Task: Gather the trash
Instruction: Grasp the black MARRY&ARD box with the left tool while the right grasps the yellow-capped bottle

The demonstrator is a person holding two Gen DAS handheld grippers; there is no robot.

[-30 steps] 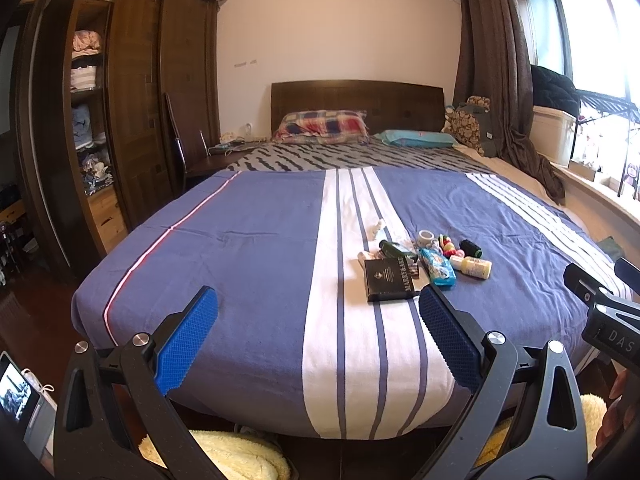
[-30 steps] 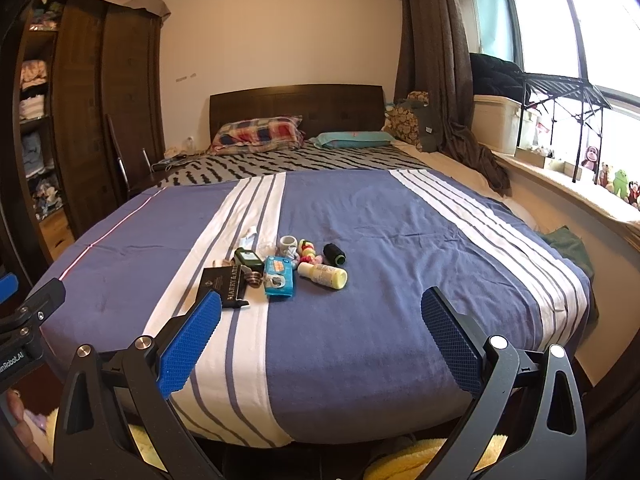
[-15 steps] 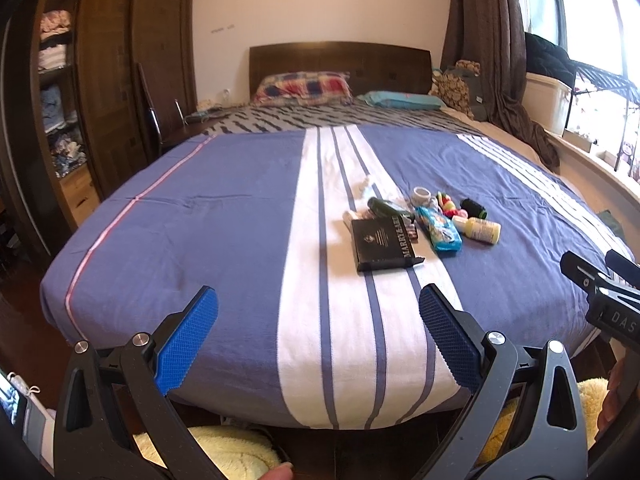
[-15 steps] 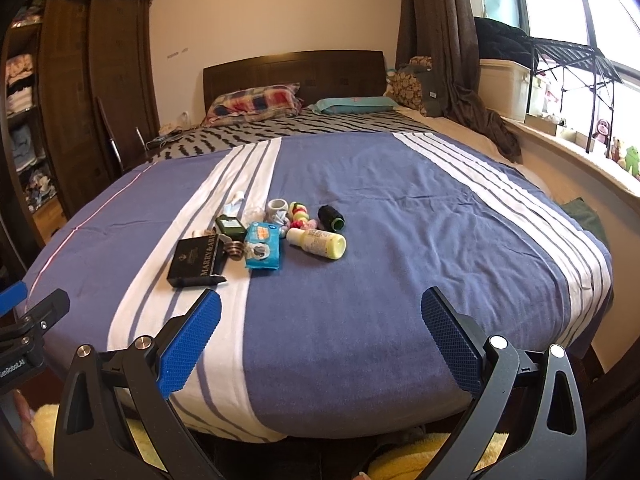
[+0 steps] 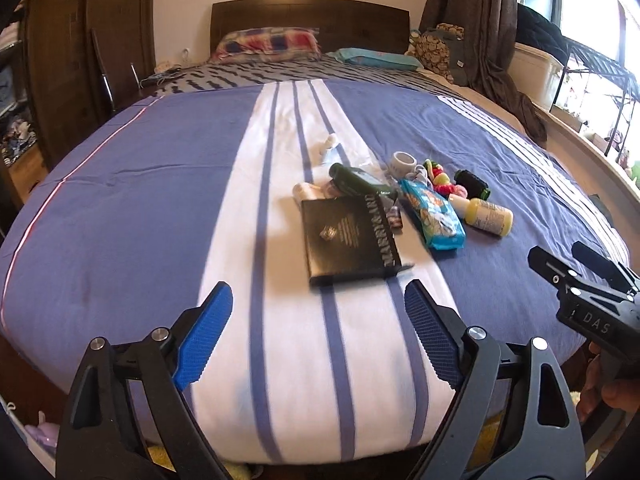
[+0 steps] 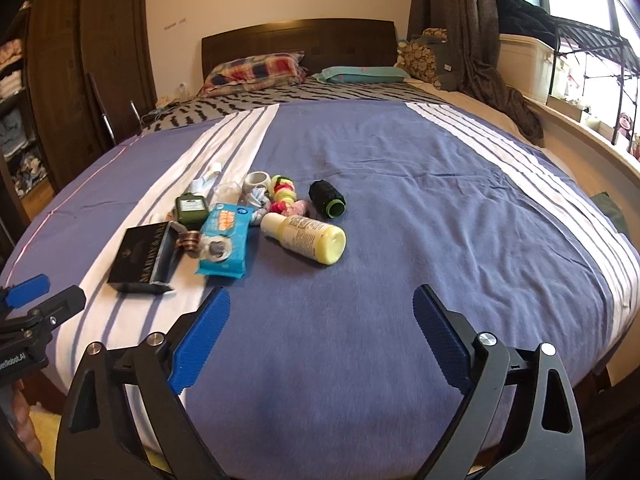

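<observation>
A small heap of trash lay on the bed, on a blue cover with white stripes, about where the white band met the blue. Nearest the foot was a black box lettered in silver along its edge, flat on the white band. Just beside it, on its right in the left wrist view, lay a blue wipes packet, with a small coppery object between the two. A yellow bottle lay on its side on the blue cloth just beyond the packet, its white cap end pointing toward the heap. Behind these sat a dark green bottle, a white tape roll, a bunch of bright hair ties and a black spool with a green end, all close together. The left tongs hung above the foot of the bed, short of the black box; their jaws were wide apart but closing, with nothing between them. The right tongs hung over bare blue cover, well short of the yellow bottle, likewise wide, closing and empty. A plaid pillow and a teal pillow rested against the dark headboard.
</observation>
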